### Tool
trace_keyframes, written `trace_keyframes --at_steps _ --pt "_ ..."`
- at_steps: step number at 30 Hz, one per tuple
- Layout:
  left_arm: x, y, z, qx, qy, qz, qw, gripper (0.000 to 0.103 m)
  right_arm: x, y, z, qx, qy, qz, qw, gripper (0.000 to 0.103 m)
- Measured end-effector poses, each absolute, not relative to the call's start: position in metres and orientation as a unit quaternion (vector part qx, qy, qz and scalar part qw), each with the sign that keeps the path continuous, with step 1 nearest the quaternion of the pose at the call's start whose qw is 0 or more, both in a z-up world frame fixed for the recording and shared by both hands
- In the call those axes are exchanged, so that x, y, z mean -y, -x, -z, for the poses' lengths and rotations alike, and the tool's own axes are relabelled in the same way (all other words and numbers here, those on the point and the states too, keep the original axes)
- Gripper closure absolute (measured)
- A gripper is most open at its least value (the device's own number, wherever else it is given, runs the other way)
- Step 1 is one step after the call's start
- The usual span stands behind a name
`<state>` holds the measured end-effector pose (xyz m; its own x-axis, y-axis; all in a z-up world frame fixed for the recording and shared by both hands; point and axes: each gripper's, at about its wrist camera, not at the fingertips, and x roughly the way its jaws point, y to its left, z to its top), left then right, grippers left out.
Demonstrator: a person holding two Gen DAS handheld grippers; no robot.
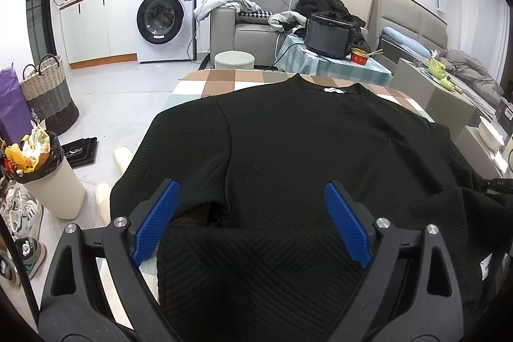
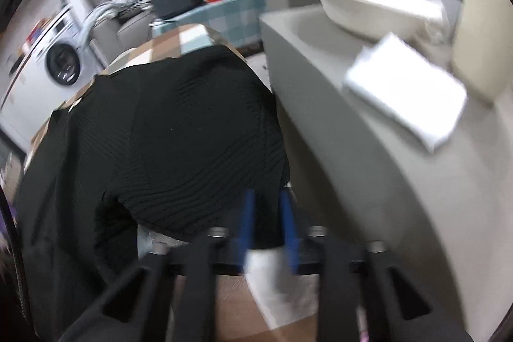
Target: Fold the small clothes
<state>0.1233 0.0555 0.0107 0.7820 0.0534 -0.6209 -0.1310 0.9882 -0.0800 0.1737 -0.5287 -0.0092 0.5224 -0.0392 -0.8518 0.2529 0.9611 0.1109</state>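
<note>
While the black sweater (image 1: 288,149) lies spread across the checked table (image 1: 224,79), the left gripper (image 1: 253,204) hangs over its near hem with the blue pads (image 1: 157,220) far apart, nothing pinched between them and the knit simply lying beneath. The right gripper (image 2: 267,213) is a different matter: its two blue fingers (image 2: 247,220) stand narrowly together with a fold of the black knit caught between them at the garment's right edge, though the view there is smeared by blur and I cannot make out how much cloth is in the bite. The sweater runs lengthwise away from the person, collar and small white label at the far end of the table, hem at the near end, one sleeve draped off the left side and the other side bunched toward the right. Just beside the table on the right stands a grey cabinet (image 2: 320,117), close against the sweater's edge, with a white box (image 2: 407,92) and a white basin (image 2: 362,8) on top. Beyond the far end sit a round stool (image 1: 234,60), a second small table with a dark cooker (image 1: 327,34) and a red tub (image 1: 359,55), a sofa heaped with clothes, and a washing machine (image 1: 163,18). To the left on the floor are a bin (image 1: 51,181), slippers, a woven basket (image 1: 48,92) and shoes.
</note>
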Motion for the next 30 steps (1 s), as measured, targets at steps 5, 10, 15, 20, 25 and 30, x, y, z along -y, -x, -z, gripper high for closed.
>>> trace_keyframes --at_steps 5,10,15,20,25,30 --pt "-0.055 -0.131 -0.010 -0.323 0.061 -0.043 0.943 0.012 0.533 -0.170 -0.018 -0.453 -0.123 0.058 0.881 0.097" --pt "-0.059 -0.134 -0.013 -0.317 0.070 -0.036 0.945 0.012 0.522 -0.173 -0.068 -0.388 -0.127 -0.002 0.913 0.097" --pt "-0.062 -0.135 -0.016 -0.311 0.079 -0.034 0.947 0.012 0.456 -0.201 -0.105 -0.355 -0.065 -0.116 0.925 0.098" --pt "-0.067 -0.125 -0.018 -0.308 0.081 -0.040 0.947 0.012 0.368 -0.218 -0.096 -0.394 -0.001 -0.237 0.888 0.096" --pt "-0.074 -0.117 -0.016 -0.312 0.084 -0.051 0.945 0.012 0.351 -0.202 -0.059 -0.464 0.053 -0.223 0.855 0.049" --pt "-0.078 -0.118 -0.013 -0.315 0.093 -0.047 0.943 0.011 0.394 -0.186 -0.026 -0.536 0.065 -0.114 0.834 0.048"
